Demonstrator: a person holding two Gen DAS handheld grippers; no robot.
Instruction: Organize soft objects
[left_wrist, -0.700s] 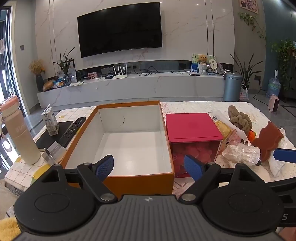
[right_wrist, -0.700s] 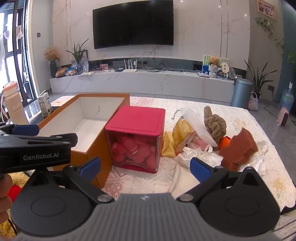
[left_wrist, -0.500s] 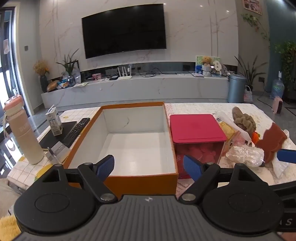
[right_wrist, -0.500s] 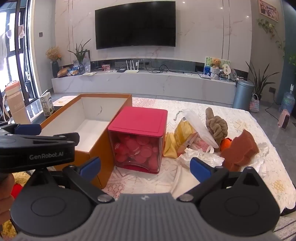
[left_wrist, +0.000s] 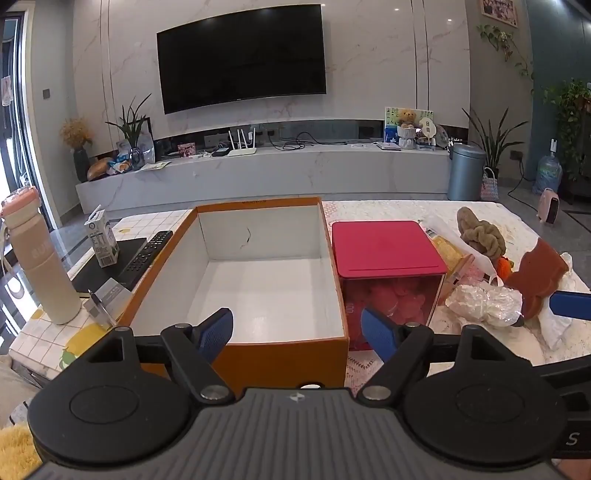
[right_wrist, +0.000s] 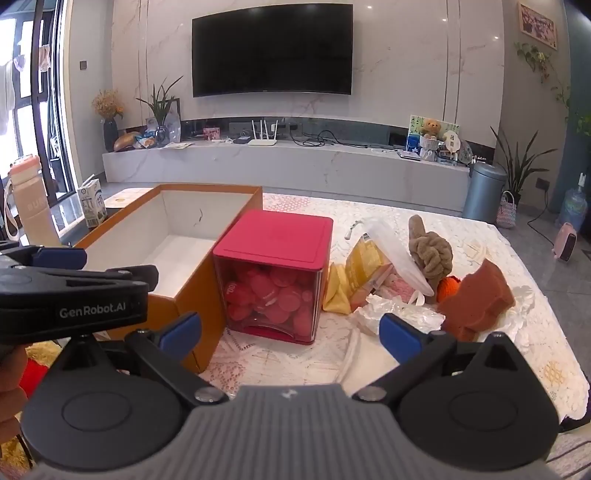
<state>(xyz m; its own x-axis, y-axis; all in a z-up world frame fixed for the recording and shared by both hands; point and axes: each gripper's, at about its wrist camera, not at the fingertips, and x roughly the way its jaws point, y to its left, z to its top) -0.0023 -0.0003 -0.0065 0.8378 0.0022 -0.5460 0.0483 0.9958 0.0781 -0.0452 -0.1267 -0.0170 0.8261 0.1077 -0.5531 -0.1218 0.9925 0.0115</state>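
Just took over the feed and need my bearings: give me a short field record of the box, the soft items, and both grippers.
orange box: open, white inside, nothing in it
red-lidded container: lid on, directly right of the box, red discs inside
soft items: brown knotted plush, rust-brown sponge piece, both in the pile with plastic bags on the right of the table
left gripper: open, nothing held, before the box's near wall
right gripper: open, nothing held, short of the pile
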